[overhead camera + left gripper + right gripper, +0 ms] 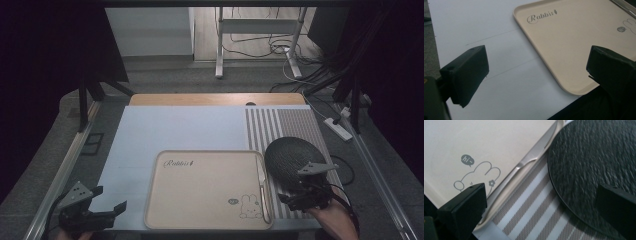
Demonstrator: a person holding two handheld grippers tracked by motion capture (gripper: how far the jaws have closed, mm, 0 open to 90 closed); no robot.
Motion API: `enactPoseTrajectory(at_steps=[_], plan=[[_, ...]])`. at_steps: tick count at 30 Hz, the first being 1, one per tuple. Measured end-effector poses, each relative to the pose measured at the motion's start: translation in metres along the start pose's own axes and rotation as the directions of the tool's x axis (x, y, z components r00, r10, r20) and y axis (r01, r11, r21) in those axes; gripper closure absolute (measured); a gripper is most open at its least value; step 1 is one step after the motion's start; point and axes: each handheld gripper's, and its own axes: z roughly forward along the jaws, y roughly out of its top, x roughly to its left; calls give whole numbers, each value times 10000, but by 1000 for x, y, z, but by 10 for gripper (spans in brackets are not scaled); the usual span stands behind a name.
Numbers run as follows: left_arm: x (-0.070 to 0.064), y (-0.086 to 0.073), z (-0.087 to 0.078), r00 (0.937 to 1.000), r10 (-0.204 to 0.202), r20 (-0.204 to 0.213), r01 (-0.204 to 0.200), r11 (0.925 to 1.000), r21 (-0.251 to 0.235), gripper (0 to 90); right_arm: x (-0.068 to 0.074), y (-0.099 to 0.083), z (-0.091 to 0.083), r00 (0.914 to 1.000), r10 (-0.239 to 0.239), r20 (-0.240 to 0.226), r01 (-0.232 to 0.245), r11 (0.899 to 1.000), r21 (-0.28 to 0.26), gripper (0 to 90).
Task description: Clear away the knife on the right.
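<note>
step: approach | right gripper (292, 196) wide open by knife (529, 160) (on tray (200, 200) rim) | left gripper (107, 202) wide open, idle | next: straddle handle, close

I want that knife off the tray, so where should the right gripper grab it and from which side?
Grip the knife by its handle, the near end lying along the tray's right rim. Probably come from above with the right gripper, fingers straddling it; it lies flat, so a side approach is blocked.

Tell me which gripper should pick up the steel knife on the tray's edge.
Right. The right gripper, open, sits beside the silver steel knife on the beige tray; the left gripper hovers beyond the tray's far side.
</note>
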Motion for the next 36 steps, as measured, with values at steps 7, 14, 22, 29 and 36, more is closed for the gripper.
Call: enactPoseTrajectory(at_steps=[7,14,22,29,36], plan=[[0,0,0,10000,29,-25,-29,10000,23,45,-1,-7,-12,9996,239,157,-233,9991,-364,0],[0,0,0,10000,7,-17,-7,10000,19,45,-3,-12,-20,9988,396,277,-381,9980,-511,0],[0,0,0,10000,8,-31,-8,10000,31,45,-4,-20,-30,9968,536,592,-500,9968,-621,0],[0,0,0,10000,26,-48,-26,10000,66,45,-5,-26,-38,9936,793,801,-732,9944,-763,0],[0,1,1,10000,20,-34,-20,10000,73,46,-6,-27,-39,9899,1041,963,-965,9921,-803,0]])
